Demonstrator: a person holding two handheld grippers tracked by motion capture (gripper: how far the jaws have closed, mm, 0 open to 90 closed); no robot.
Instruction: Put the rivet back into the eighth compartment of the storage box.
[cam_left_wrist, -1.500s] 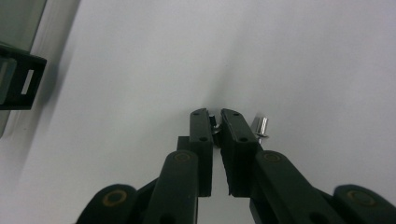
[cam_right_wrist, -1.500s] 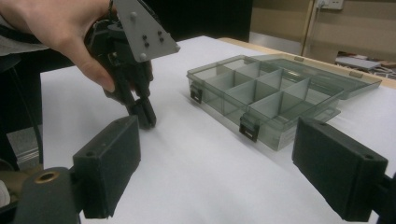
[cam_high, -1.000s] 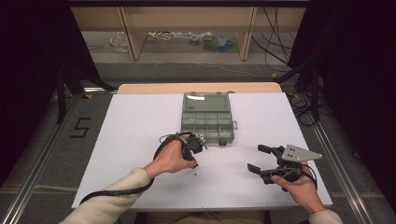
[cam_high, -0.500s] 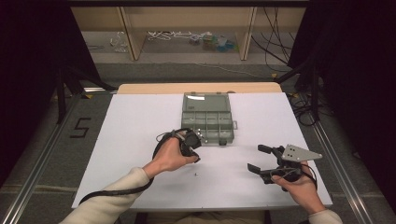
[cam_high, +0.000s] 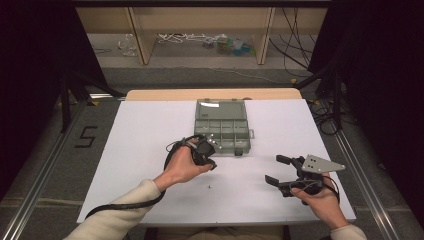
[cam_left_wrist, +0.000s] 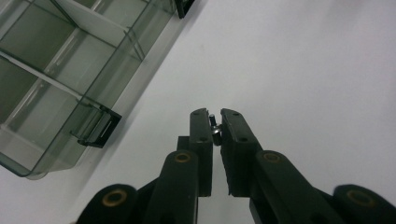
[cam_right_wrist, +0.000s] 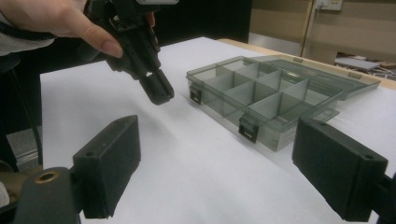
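A clear grey compartment box lies with its lid folded back at the far middle of the white table. Just in front of its near left corner my left gripper points down, shut on a small metal screw pinched between its tips. The box's latched corner lies to the left of those jaws. Another tiny screw lies loose on the table nearer the person. My right gripper rests at the near right, open with nothing between its pads, facing the box and the left gripper.
The box's empty compartments are split by thin dividers, with two black latches on its near wall. A black cable trails from the left gripper along the sleeve. Shelving and loose cables stand beyond the table's far edge.
The left gripper has edged slightly toward the box, still pinching the screw. The right gripper has not moved.
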